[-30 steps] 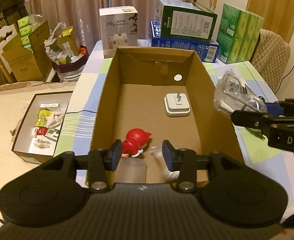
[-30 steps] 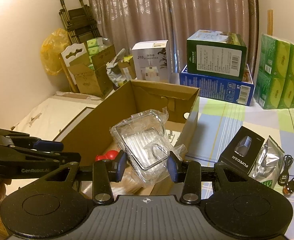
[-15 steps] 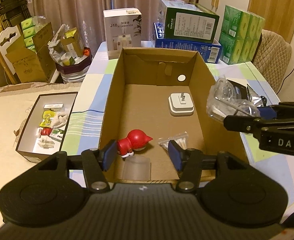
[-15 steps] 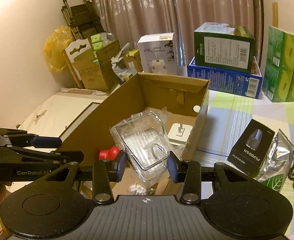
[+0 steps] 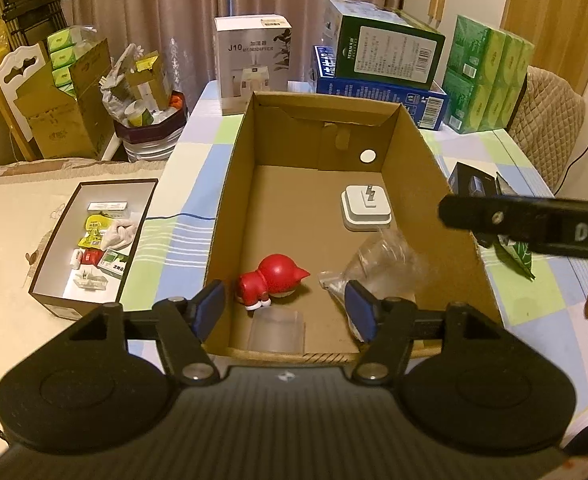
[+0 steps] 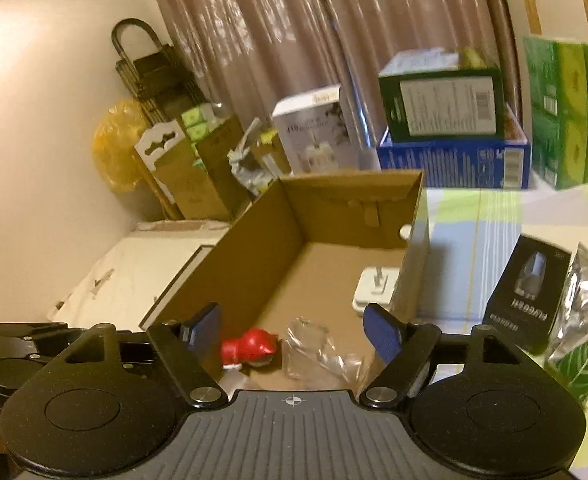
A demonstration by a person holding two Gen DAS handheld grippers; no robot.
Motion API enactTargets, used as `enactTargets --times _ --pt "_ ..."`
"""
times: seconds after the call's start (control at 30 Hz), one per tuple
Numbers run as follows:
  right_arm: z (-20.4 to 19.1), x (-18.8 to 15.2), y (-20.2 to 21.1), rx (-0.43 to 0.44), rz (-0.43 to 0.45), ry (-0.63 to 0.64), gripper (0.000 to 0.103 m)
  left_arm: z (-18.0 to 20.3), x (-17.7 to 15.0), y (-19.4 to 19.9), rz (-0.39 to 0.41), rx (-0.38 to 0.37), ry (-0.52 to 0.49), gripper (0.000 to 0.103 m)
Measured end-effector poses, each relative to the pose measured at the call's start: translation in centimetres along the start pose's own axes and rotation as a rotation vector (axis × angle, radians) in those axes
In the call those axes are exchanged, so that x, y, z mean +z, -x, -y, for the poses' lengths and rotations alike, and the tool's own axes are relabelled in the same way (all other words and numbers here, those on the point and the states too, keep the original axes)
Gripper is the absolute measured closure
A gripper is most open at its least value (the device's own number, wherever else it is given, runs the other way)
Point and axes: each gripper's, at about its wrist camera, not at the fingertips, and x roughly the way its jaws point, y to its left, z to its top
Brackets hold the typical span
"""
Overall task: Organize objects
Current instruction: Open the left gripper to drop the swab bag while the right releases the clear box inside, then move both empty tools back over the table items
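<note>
An open cardboard box [image 5: 230,184] stands on the table. Inside lie a red toy figure [image 5: 274,276], a white charger [image 5: 365,208], a clear plastic lid [image 5: 278,330] and a clear plastic-wrapped container [image 5: 385,264], blurred, near the right wall. My left gripper [image 5: 284,310] is open and empty over the box's near edge. My right gripper [image 6: 292,330] is open and empty above the box's right side; the container [image 6: 317,354] lies below it beside the toy [image 6: 250,350]. The right gripper's finger [image 5: 525,224] crosses the left wrist view.
A black mouse box [image 6: 527,300] and a silver-green pouch [image 6: 577,340] lie on the table right of the box. A white humidifier box [image 5: 252,54], green and blue boxes [image 5: 381,68] and green tissue packs [image 5: 489,76] stand behind. A shallow tray of small items [image 5: 90,240] sits left.
My right gripper has opened and let go of the plastic-wrapped container, which has dropped into the cardboard box. The left gripper has stayed open near the box's front edge.
</note>
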Motion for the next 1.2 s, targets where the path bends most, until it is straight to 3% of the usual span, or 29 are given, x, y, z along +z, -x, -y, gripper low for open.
enactTargets --times 0.43,0.97,1.2 --pt "0.6 -0.5 5.1 -0.064 0.051 0.013 0.028 1.4 -0.6 1.9 0.022 -0.011 0.019 0.027" --pt "3.3 -3.4 13.2 -0.17 0.085 0.014 0.028 6.8 -1.4 6.5 0.095 -0.029 0.003 0.004" --pt "5.4 -5.1 17.0 -0.218 0.104 -0.033 0.028 8.9 -1.5 7.9 0.118 -0.068 0.02 0.001"
